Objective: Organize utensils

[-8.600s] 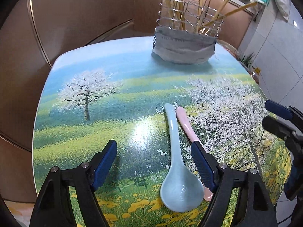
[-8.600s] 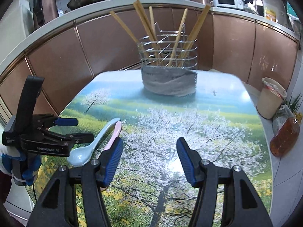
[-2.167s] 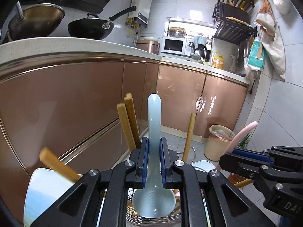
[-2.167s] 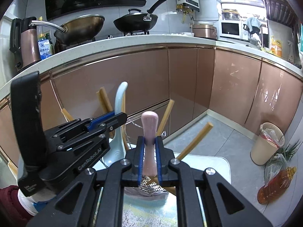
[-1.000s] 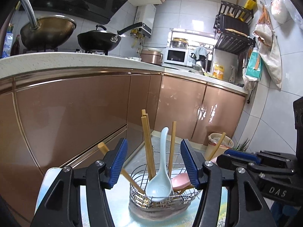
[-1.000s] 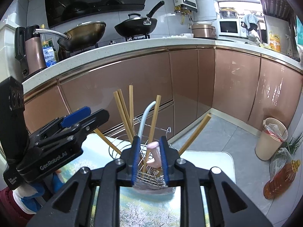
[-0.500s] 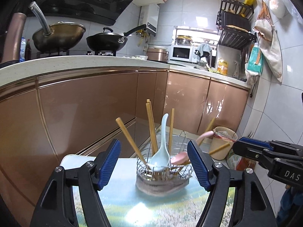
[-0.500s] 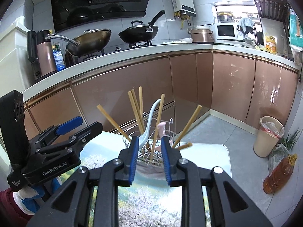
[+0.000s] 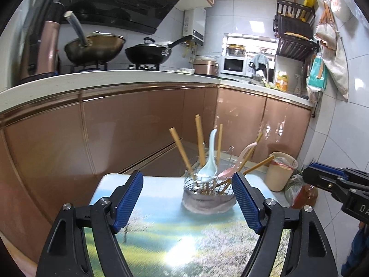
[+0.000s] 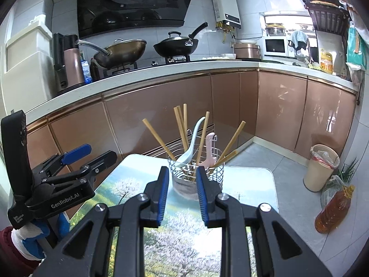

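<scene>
A wire utensil holder stands at the far end of the landscape-print table. A light blue spoon and a pink spoon stand in it, bowls down, among several wooden chopsticks. My left gripper hangs back from the holder, its jaws opening wide with nothing between them. My right gripper also hangs back, its pads a narrow gap apart and holding nothing.
Copper-coloured cabinets run behind the table under a counter with two woks. On the floor to the right stand a beige bin and an oil bottle.
Both grippers have drawn back from the holder, which now looks smaller and farther off. The left jaws have spread wider. Both spoons stay in the holder.
</scene>
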Demonstrator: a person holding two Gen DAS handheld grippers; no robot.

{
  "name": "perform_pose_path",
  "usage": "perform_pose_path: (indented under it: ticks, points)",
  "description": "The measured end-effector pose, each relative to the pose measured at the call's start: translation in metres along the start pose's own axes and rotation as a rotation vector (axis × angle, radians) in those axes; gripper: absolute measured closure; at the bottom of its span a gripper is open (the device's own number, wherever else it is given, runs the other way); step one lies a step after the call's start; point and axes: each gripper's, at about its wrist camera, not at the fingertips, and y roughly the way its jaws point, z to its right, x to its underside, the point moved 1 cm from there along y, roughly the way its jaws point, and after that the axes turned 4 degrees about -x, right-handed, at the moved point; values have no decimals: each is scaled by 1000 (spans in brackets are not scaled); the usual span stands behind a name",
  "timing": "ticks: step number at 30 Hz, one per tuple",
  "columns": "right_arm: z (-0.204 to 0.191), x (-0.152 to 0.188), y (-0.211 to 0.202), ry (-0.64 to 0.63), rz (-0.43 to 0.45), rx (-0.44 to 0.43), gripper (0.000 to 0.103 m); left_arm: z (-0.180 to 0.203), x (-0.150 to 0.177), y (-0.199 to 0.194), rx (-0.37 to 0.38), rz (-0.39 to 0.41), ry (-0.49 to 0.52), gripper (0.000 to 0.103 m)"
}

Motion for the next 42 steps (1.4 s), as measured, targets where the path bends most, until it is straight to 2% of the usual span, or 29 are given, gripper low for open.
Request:
perform_pose_path:
  ticks: [7,11,15,18,20,32,35,42]
  points:
    - [-21,14,-22,-18,10,2,79,-13,9,-38,-57,22,-5,17]
    - [-30,22,-34,-21,21,7,72,-19,13,-56,-82,34,-5,12]
    - [-38,29,-47,-31,36,28,70,-24,16,-72,-102,48,-5,5]
    - [-44,34,-58,-36,57,55,60,-28,18,-86,-114,67,-3,2]
    - [-46,38,-66,-37,73,72,47,-28,19,-93,-130,77,4,1]
    - [-46,58,-92,-40,130,166,13,-34,29,-123,-156,114,28,0]
    - [-45,62,-94,-47,132,175,9,-37,30,-126,-161,122,20,0]
    - [-42,68,-95,-41,143,183,7,-41,32,-129,-167,120,13,0]
